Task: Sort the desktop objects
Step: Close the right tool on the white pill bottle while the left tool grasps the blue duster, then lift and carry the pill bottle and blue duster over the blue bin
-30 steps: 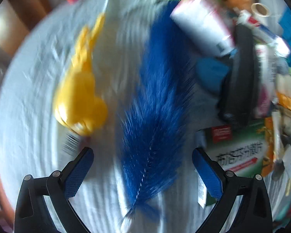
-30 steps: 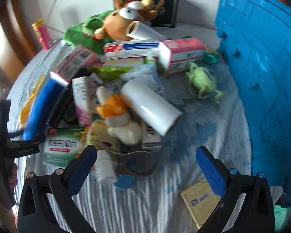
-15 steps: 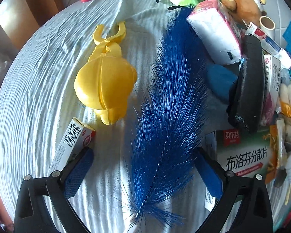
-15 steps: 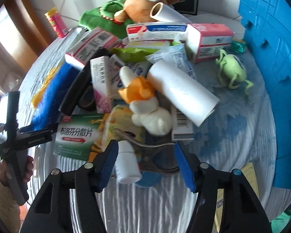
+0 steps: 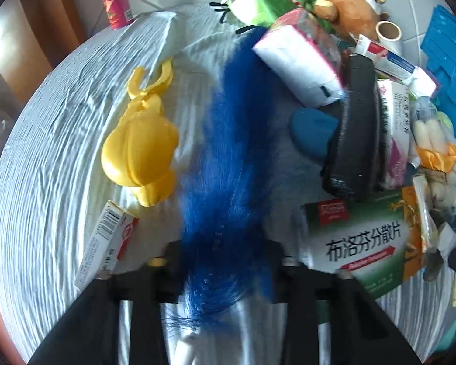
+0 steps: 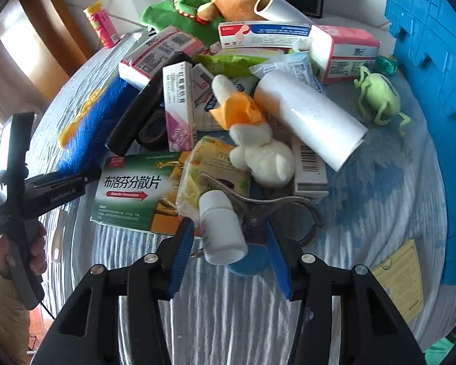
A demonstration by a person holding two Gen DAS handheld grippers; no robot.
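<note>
A long blue feather (image 5: 228, 164) lies on the white cloth and runs down between the fingers of my left gripper (image 5: 225, 261). The jaws have narrowed around its quill end, which is blurred. It also shows in the right wrist view (image 6: 91, 130), with the left gripper (image 6: 60, 187) at its near end. My right gripper (image 6: 231, 246) has its blue pads (image 6: 184, 249) either side of a small white bottle (image 6: 222, 228) and a blue lid (image 6: 249, 261), with small gaps showing.
A yellow toy (image 5: 139, 149) and a small white-red box (image 5: 106, 243) lie left of the feather. A green medicine box (image 5: 361, 240), black case (image 5: 354, 130), tissue packs, plush toys and a white roll (image 6: 310, 121) crowd the pile. A blue crate (image 6: 434, 91) stands at right.
My left gripper has moved forward and narrowed around the feather's quill end. My right gripper has narrowed from wide open and come in around the white bottle.
</note>
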